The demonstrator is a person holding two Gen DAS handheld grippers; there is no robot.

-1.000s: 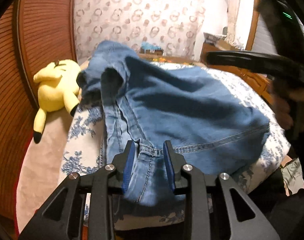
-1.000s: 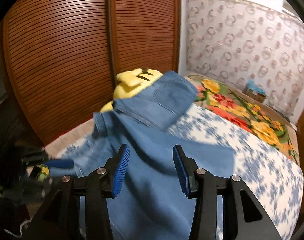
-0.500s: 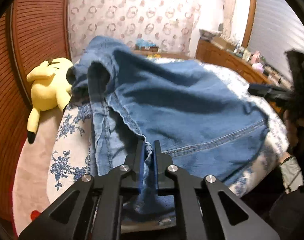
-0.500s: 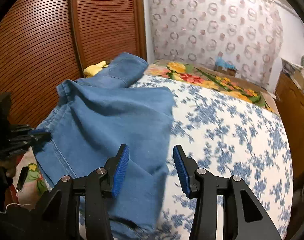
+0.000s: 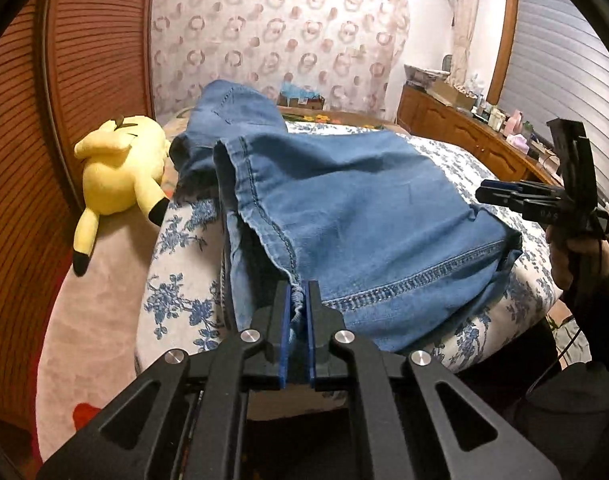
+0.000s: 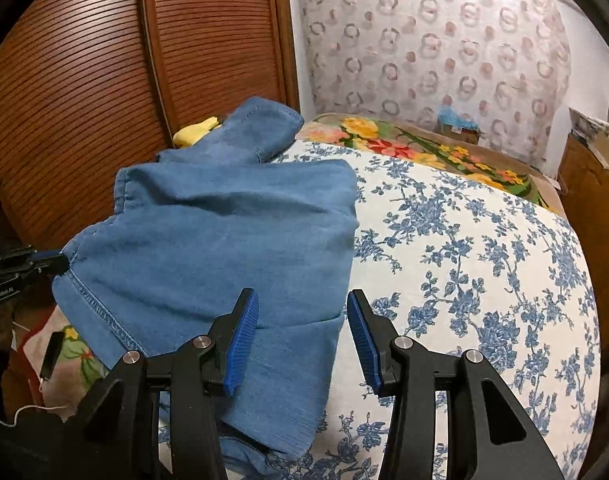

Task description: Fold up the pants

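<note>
Blue denim pants [image 5: 344,208] lie spread on the floral bedspread, one part bunched up toward the far wall. My left gripper [image 5: 297,296] is shut on the near left corner of the hem. It shows at the left edge of the right wrist view [image 6: 52,260], pinching the same corner. My right gripper [image 6: 302,320] is open, its jaws wide apart just above the pants' [image 6: 208,240] near right edge, touching nothing. It also shows at the right of the left wrist view [image 5: 492,194].
A yellow plush toy [image 5: 120,168] lies at the bed's left side by the wooden slatted wardrobe [image 6: 84,80]. The blue-flowered bedspread [image 6: 484,260] reaches right. A wooden dresser [image 5: 464,132] with clutter stands at the right wall. A bright flowered blanket [image 6: 416,144] lies at the far end.
My left gripper closed on the hem corner and pulled it toward the bed's near edge. My right gripper swung from over the pants to their right edge, staying open.
</note>
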